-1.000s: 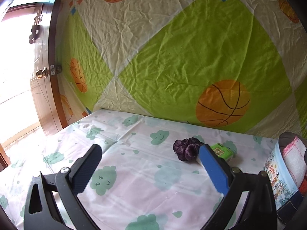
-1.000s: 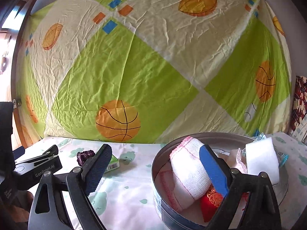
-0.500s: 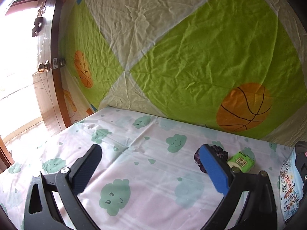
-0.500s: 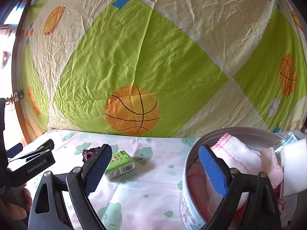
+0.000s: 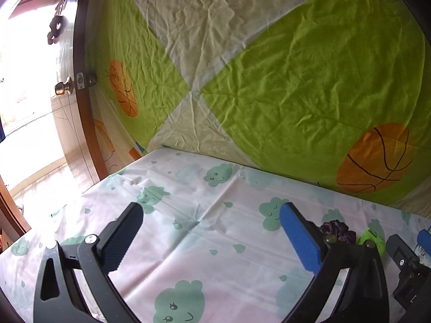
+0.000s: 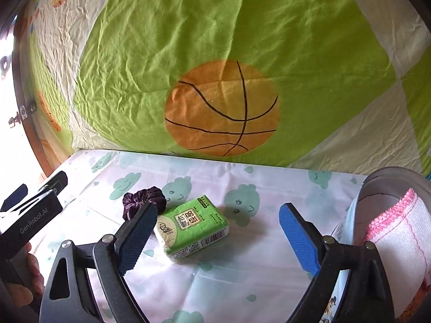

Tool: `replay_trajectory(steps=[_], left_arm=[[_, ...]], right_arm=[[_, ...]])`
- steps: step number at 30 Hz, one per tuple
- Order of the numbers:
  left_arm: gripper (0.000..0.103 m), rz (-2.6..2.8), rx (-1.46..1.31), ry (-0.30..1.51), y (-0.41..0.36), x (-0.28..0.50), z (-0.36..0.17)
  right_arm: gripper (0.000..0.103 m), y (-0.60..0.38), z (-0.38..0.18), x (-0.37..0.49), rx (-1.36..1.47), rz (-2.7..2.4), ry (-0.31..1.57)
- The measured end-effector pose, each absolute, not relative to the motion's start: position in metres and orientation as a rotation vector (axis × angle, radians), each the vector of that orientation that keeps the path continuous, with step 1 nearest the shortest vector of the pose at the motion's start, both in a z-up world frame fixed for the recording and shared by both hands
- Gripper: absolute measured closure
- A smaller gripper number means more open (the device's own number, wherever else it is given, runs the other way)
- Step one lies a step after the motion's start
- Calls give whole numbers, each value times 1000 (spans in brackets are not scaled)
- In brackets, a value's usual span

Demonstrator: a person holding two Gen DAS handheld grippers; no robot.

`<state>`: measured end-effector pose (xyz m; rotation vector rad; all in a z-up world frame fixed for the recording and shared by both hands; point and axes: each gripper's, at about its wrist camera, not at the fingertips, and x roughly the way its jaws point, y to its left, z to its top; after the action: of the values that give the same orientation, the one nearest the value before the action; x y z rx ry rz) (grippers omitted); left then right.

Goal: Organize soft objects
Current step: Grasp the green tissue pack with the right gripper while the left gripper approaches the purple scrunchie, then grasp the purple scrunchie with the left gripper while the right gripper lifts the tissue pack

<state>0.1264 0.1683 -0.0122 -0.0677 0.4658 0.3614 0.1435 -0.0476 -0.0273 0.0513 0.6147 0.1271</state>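
Observation:
A green tissue pack point(image 6: 191, 224) lies on the cloud-print sheet, just ahead of my right gripper point(image 6: 215, 215), which stands open with nothing between its fingers. A dark purple scrunchie point(image 6: 144, 202) sits right behind the pack to its left. In the left wrist view the scrunchie point(image 5: 336, 228) and the tissue pack point(image 5: 373, 238) show at the far right, beyond the blue finger. My left gripper point(image 5: 210, 218) is open over bare sheet. The round tin point(image 6: 377, 185) at the right holds a white cloth with pink stitching point(image 6: 401, 231).
A green and cream basketball-print sheet point(image 6: 221, 53) hangs behind the table. A wooden door frame with a brass knob point(image 5: 64, 87) stands at the left. The left gripper's body point(image 6: 29, 218) and a hand show at the left of the right wrist view.
My right gripper has swung left from over the tin and come close to the tissue pack. My left gripper has turned left, so scrunchie and pack slid to its right edge.

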Motion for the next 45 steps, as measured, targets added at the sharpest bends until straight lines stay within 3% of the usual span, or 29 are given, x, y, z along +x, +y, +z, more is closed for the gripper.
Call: replay_trajectory(steps=[16, 17, 18, 20, 29, 39, 45], left_arm=[[0, 354, -40, 541, 171, 147, -18], [0, 349, -33, 544, 169, 148, -18], [0, 345, -28, 545, 168, 148, -18], [0, 334, -24, 547, 167, 149, -18], [0, 249, -30, 591, 150, 153, -21], [1, 138, 40, 735, 86, 190, -40], [15, 111, 101, 820, 57, 209, -53]], right_arm=[[10, -17, -68, 189, -44, 275, 896], [14, -18, -69, 190, -36, 274, 901], [26, -20, -69, 191, -25, 277, 901], [26, -24, -67, 190, 3, 290, 893], [26, -63, -29, 158, 147, 139, 612], [26, -67, -3, 130, 66, -26, 368], [26, -69, -6, 132, 67, -25, 382]])
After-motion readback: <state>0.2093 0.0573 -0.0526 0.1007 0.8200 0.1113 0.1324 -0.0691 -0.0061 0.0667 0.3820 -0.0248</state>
